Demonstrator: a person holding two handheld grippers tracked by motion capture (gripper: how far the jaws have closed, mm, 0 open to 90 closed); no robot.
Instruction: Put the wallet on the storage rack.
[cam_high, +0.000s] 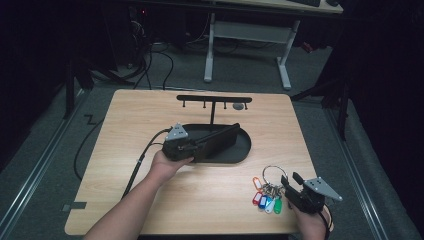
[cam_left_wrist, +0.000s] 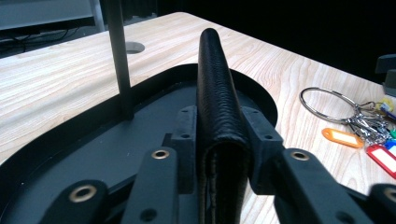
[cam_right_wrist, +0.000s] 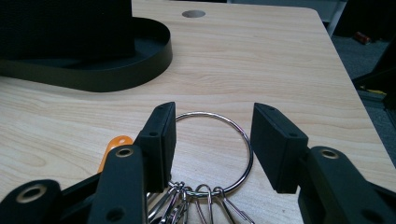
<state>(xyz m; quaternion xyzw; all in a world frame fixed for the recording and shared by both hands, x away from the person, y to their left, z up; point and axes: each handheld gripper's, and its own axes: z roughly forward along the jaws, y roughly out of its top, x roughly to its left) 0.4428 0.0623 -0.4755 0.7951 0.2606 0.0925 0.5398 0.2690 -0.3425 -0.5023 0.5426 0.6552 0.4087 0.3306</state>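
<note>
Pale wood tabletop (cam_high: 210, 200) carries, at centre frame, a black tray (cam_high: 245, 150) where the left gripper (cam_left_wrist: 223, 140) clamps an upright black wallet (cam_left_wrist: 217, 93), which could topple as the grip loosens, while the right gripper (cam_right_wrist: 212, 135) stands apart around the key ring (cam_right_wrist: 212, 154) at lower right.

both grippers (cam_high: 200, 145) (cam_high: 290, 182) are black with brass-ringed screw holes, a grey three-cornered plate on top and a black cable behind; bare forearms.

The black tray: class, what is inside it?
Inside the black tray, a black wallet stands on edge between the left gripper jaws, beside the stand's post. The tray floor beneath the wallet is covered.
</note>
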